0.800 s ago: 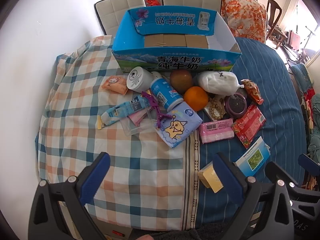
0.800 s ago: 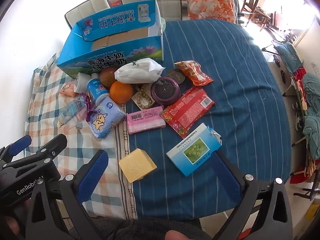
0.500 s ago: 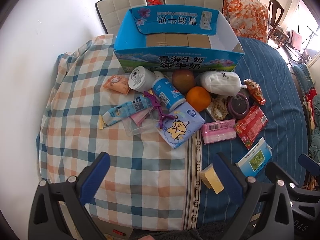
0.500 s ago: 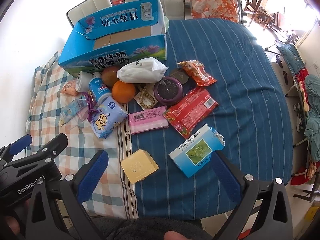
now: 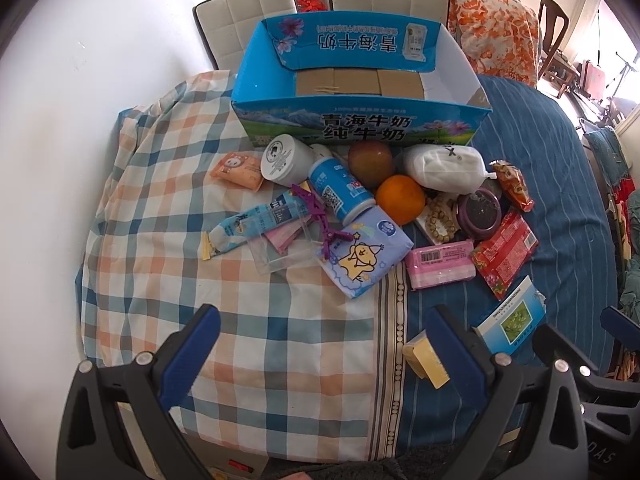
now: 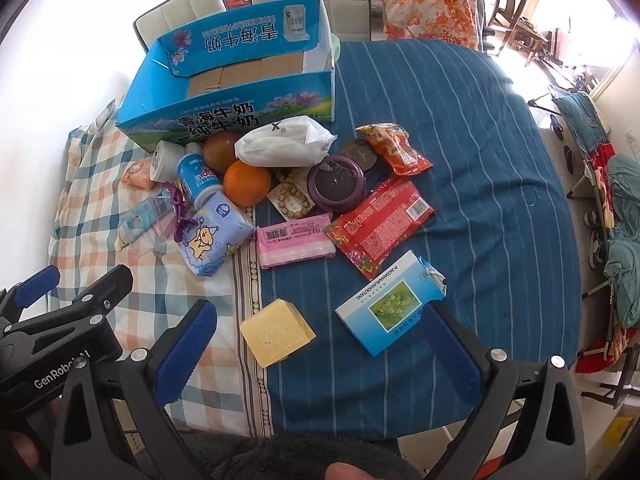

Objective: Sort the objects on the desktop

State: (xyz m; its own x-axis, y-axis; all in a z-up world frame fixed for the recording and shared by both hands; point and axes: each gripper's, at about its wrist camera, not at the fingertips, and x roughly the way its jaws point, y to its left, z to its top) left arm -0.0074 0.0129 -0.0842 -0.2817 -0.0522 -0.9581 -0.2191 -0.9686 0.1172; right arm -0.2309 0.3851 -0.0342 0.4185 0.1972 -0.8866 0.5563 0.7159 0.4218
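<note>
An open blue milk carton box [image 5: 360, 128] [image 6: 224, 116] stands at the far side of the table. In front of it lies a heap: an orange [image 5: 400, 199] [image 6: 246, 182], an apple [image 5: 370, 158], a blue-white bottle [image 5: 340, 192], a white jar [image 5: 286, 156], a tissue pack [image 5: 364, 256], a pink pack [image 5: 440, 263] [image 6: 294, 240], a red packet [image 6: 380, 224], a yellow soap [image 6: 276, 332] and a blue medicine box [image 6: 390, 304]. My left gripper [image 5: 320, 340] is open and empty over the checked cloth. My right gripper [image 6: 316, 340] is open and empty above the soap.
A white bag [image 6: 280, 142], a purple round tin [image 6: 336, 182], a bead bracelet [image 6: 292, 198], an orange snack bag [image 6: 394, 148] and a toothpaste tube [image 5: 252, 224] lie in the heap. White chairs [image 5: 248, 24] stand behind the box. A wall is at left.
Both grippers have drifted slightly back and to the left; the objects appear a little shifted right in view. Nothing was grasped or moved.
</note>
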